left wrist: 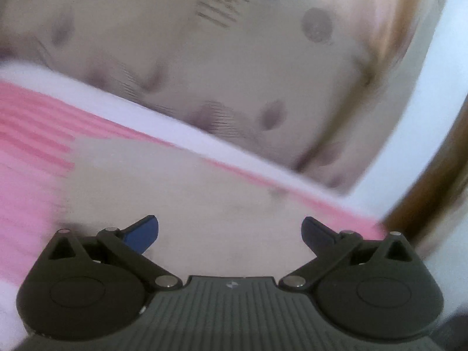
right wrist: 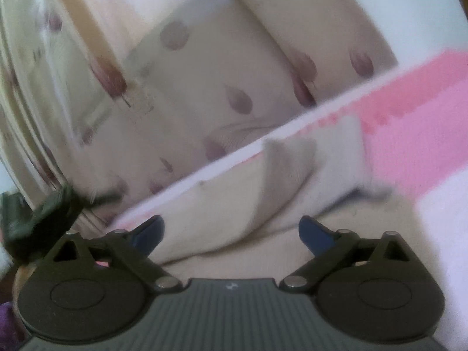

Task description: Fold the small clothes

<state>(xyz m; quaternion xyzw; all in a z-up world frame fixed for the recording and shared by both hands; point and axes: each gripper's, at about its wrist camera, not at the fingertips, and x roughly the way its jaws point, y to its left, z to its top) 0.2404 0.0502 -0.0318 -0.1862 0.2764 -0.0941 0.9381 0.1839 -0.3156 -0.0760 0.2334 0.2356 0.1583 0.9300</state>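
Left wrist view: the left tongs (left wrist: 229, 231) stand wide apart, holding nothing, tilted down over the beige cloth (left wrist: 181, 193) on the pink sheet (left wrist: 26, 158).

Right wrist view: the right tongs (right wrist: 231, 232) also gape empty over the rumpled cloth (right wrist: 234, 204); the left tongs (right wrist: 44, 216) show at the left edge.

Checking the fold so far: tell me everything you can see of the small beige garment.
The small beige garment looks like soft, plain cloth lying on the pink and white striped sheet. One flap is turned over, leaving a raised crease. It lies between the open right gripper fingers, unpinched; the left view shows it flat and blurred.
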